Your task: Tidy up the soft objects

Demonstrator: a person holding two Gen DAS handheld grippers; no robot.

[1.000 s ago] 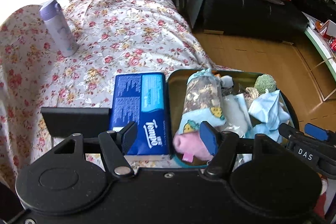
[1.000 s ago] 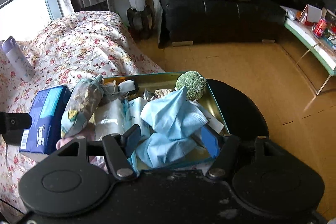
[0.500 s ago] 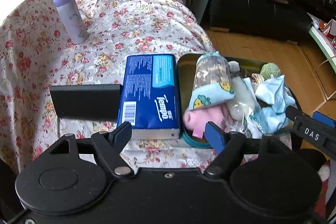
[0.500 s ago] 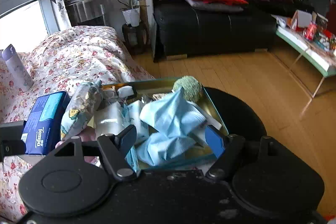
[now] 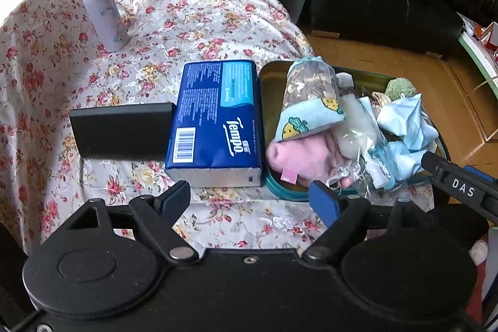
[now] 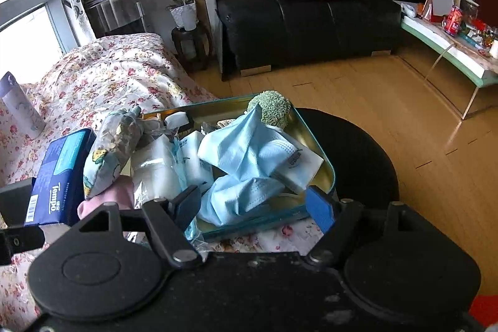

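Going left to right: my left fingers (image 5: 249, 198) are hanging wide and empty, with the tissue pack (image 5: 214, 120) lying just ahead, long axis pointing away. Right of it the tin (image 6: 323, 157) is brimming with soft things; my right fingers (image 6: 255, 204), also wide, are hovering over the blue masks (image 6: 236, 151).

wood floor (image 6: 358, 101) | black sofa (image 6: 311, 30) | bright window (image 6: 18, 5)

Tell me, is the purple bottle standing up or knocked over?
Standing up. The purple bottle sits on its base on the flowery cloth, cap on top, leaning slightly.
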